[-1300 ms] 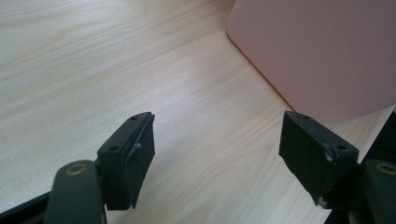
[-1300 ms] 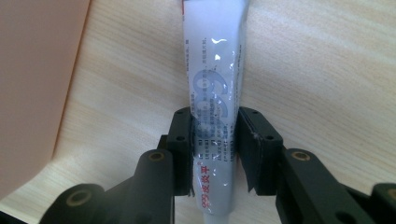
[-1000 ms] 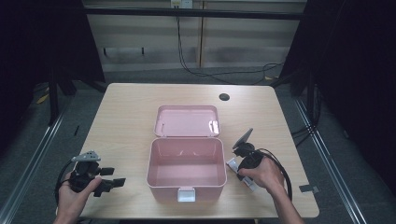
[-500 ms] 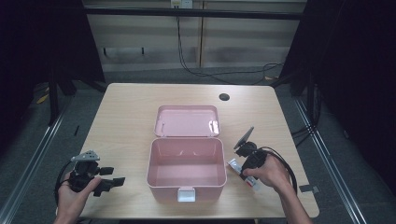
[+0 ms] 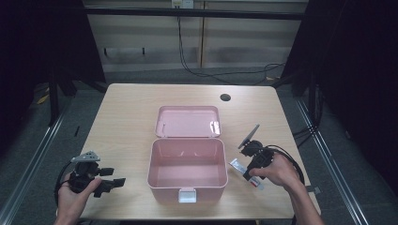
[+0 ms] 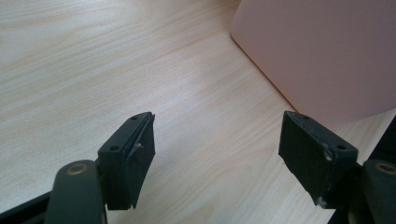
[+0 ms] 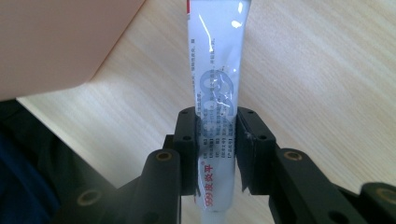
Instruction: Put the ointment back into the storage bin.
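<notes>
Clamping a white ointment tube (image 7: 215,84), the right gripper (image 7: 217,154) has its two black jaws pressed against the sides of the tube, near the lower part of it. In the right gripper view the tube rises straight up between the jaws, with blue print and small red characters on its glossy face, and its far end reaches toward the corner of the pink box (image 7: 60,42). In the high view the tube (image 5: 238,165) is just beside the right wall of the box, near the right edge of the table (image 5: 131,117), and the person's right hand (image 5: 277,171) holds the gripper over it. I cannot tell from the pictures if the tube touches the tabletop or is a little above it.

The pink box (image 5: 187,187) stands open in the middle of the tabletop, close to the near edge, with its lid (image 5: 188,121) folded back flat behind it and a white latch at its front wall. The inside looks bare pink.

The left gripper (image 5: 112,183) is at the near left corner of the tabletop, in the person's left hand (image 5: 75,190). Its jaws stand wide apart with nothing between them; in the left gripper view the bare wood shows between the pads (image 6: 137,154), and the left wall of the box is farther ahead on the right.

A small dark round hole (image 5: 225,97) is in the tabletop near the far right corner.
</notes>
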A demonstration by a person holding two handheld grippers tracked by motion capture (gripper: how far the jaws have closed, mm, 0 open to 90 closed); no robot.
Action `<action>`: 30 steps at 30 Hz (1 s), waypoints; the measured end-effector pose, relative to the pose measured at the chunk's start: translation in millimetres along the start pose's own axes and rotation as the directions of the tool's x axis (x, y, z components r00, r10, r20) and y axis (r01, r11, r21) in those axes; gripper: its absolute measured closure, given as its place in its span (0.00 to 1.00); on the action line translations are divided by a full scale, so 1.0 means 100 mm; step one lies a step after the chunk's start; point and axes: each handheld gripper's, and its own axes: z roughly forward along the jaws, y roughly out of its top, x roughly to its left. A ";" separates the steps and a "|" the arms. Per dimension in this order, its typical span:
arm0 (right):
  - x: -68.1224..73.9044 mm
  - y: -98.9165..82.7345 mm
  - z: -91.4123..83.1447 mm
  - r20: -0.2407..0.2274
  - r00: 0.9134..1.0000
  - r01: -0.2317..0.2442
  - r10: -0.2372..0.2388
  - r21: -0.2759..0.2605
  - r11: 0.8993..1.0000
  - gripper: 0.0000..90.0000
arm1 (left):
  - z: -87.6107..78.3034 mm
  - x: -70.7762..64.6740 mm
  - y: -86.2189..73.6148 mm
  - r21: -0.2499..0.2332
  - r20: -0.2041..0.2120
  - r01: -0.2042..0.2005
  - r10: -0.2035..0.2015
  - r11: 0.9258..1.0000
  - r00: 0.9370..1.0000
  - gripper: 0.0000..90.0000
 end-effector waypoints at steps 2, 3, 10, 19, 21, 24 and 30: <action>0.00 -0.01 -0.02 0.006 1.000 0.004 -0.004 0.006 1.000 0.80 | 0.00 0.00 0.00 -0.001 -0.001 0.001 -0.001 1.000 1.000 0.30; 0.00 -0.02 -0.04 0.005 1.000 0.004 -0.004 -0.002 1.000 0.80 | 0.00 0.00 0.00 -0.002 0.000 0.004 -0.004 1.000 1.000 0.30; 0.00 -0.10 -0.17 -0.024 0.999 0.034 -0.035 -0.051 0.998 0.80 | 0.00 0.00 0.00 -0.003 0.001 0.004 -0.004 1.000 1.000 0.30; -0.01 -0.22 -0.36 -0.025 0.998 0.062 -0.064 -0.087 0.994 0.80 | 0.01 -0.01 0.00 0.001 0.001 -0.002 0.002 1.000 1.000 0.30; 0.01 -0.23 -0.40 -0.033 0.994 0.097 -0.101 -0.092 0.991 0.79 | 0.01 -0.01 0.00 0.001 0.002 0.000 0.000 1.000 1.000 0.30; 0.03 -0.24 -0.46 -0.027 0.992 0.119 -0.122 -0.094 0.988 0.79 | 0.01 -0.01 0.00 0.002 0.002 -0.001 0.001 1.000 1.000 0.30; 0.06 -0.23 -0.57 -0.021 0.988 0.153 -0.156 -0.101 0.983 0.79 | 0.01 -0.01 0.00 0.002 0.005 -0.001 0.001 1.000 1.000 0.30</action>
